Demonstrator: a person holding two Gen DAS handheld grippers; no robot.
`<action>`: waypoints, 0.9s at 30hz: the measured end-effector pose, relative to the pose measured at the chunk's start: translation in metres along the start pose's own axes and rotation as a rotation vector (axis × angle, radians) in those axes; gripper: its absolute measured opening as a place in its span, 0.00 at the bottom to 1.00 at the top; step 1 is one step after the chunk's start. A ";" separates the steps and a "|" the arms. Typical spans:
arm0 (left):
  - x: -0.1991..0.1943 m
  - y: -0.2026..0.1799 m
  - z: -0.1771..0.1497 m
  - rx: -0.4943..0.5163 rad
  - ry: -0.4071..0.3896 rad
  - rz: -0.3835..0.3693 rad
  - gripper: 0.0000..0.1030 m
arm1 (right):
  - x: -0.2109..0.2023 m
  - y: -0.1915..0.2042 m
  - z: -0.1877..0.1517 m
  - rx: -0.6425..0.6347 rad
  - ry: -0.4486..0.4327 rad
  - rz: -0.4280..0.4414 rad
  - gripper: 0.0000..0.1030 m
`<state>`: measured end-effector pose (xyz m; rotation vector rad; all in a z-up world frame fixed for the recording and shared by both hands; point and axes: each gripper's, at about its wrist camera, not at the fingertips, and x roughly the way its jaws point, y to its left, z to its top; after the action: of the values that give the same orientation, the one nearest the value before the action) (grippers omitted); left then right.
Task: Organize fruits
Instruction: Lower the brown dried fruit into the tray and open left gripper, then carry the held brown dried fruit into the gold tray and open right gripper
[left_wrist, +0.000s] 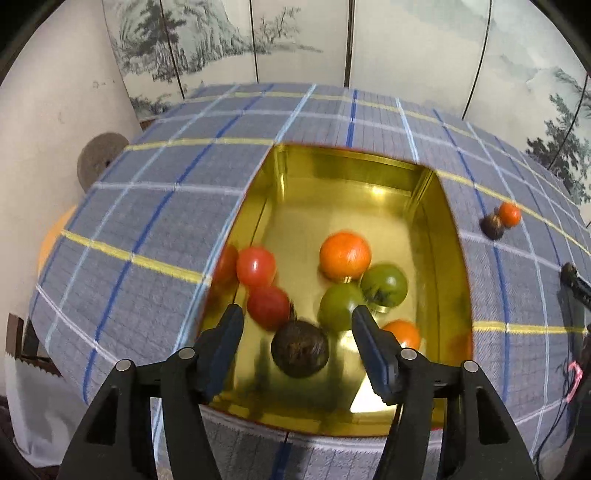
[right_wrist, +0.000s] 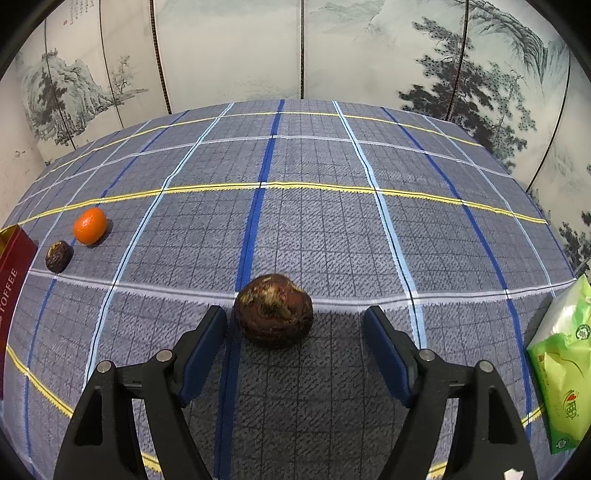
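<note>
Left tongs: matte black plastic frame, two arms splaying into a V
Left pads: dark blue, flat, long, ridged at the lower edge
Left pivots: two round silver pins on each arm
Right tongs: same black frame, triangular cut-outs in the outer arms
Right pads: dark blue, flat strips
Right pivots: silver round pins, two per side

Tin: two red, two green, two orange, one brown fruit.

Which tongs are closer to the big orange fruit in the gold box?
Left. The left tongs hang over the gold box, near the orange fruit. The right tongs are elsewhere, around a brown fruit.
</note>
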<state>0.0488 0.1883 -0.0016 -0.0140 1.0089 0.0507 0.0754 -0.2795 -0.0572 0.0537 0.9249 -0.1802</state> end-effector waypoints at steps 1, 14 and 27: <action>-0.002 -0.003 0.004 0.003 -0.016 0.000 0.60 | -0.001 0.001 -0.001 -0.003 -0.001 0.002 0.69; -0.002 -0.034 0.012 0.013 -0.042 -0.055 0.67 | -0.006 0.010 -0.002 -0.038 -0.018 0.017 0.45; 0.004 -0.028 0.008 0.014 -0.046 -0.025 0.76 | -0.007 0.016 -0.002 -0.047 -0.020 0.018 0.36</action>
<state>0.0586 0.1607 -0.0013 -0.0127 0.9628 0.0214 0.0730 -0.2625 -0.0531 0.0172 0.9083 -0.1417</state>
